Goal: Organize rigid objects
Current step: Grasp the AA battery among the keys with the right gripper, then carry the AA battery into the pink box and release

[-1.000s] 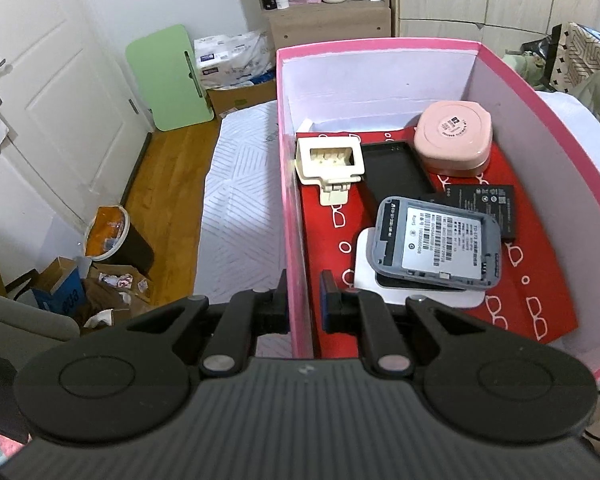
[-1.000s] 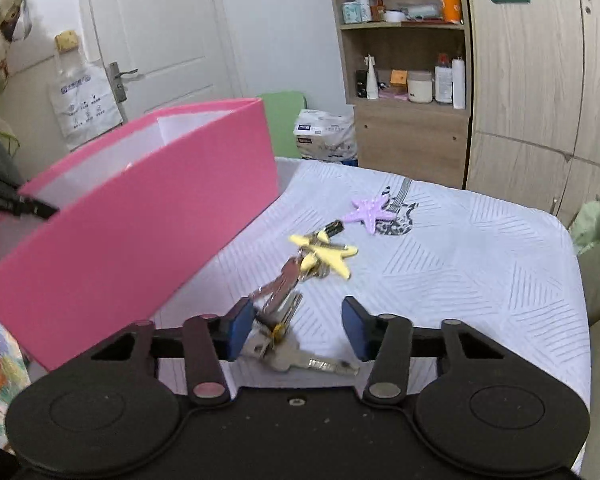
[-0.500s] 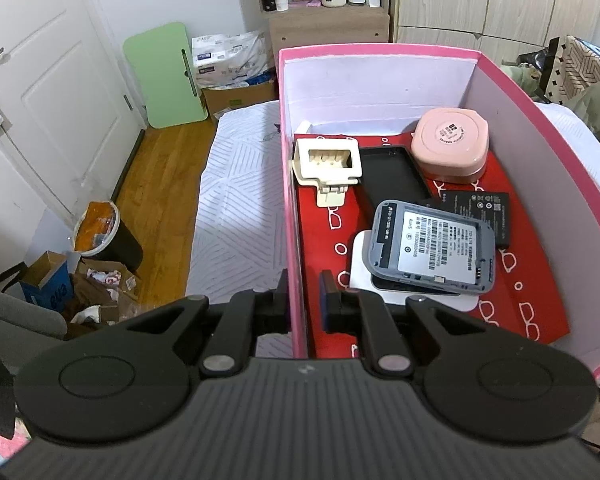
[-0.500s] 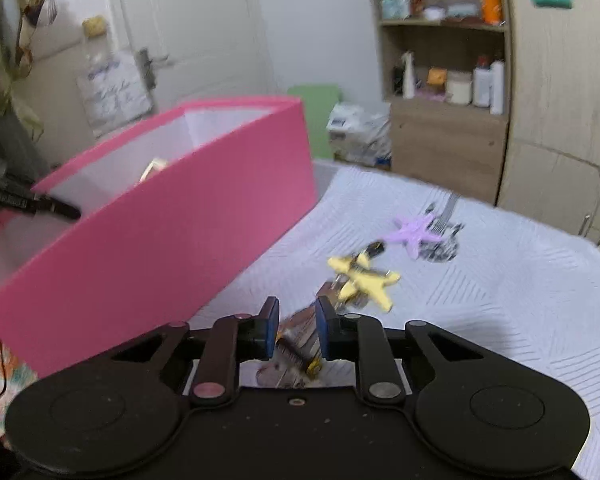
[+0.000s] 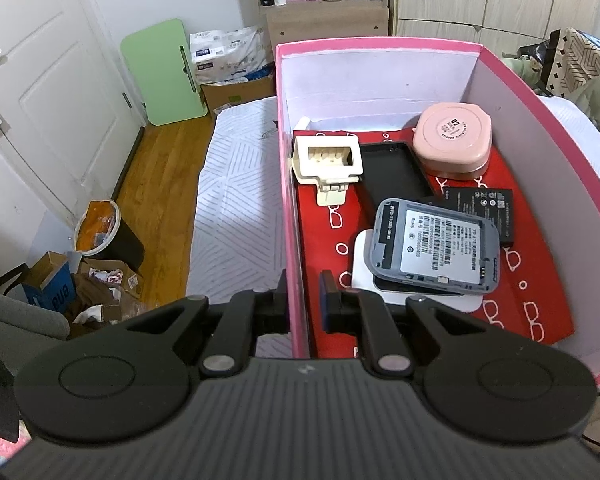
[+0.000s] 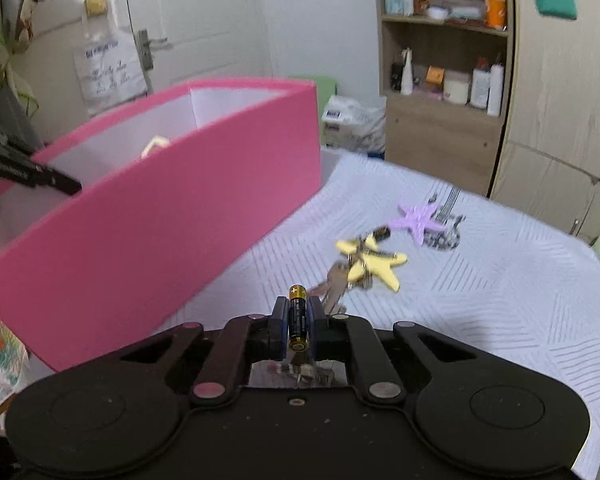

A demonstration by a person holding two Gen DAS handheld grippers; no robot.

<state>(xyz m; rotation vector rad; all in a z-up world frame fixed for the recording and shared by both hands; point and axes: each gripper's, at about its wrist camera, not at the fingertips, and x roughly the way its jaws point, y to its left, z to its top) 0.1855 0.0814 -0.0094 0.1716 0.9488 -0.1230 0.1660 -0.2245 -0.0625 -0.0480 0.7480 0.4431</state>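
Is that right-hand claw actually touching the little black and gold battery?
Touching. In the right wrist view the right gripper has both blue pads pressed against the sides of the black and gold battery, which stands upright between them.

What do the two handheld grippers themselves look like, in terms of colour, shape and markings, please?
Both are matte black plastic. The left gripper has a ribbed grey-black body, two round discs, angled linkage arms with silver rivets and dark blue finger pads. The right gripper matches, with a smoother body. No cables or sleeves show.

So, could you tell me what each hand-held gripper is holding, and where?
Right: a battery, clamped mid-body. Left: the pink box, by its side wall.
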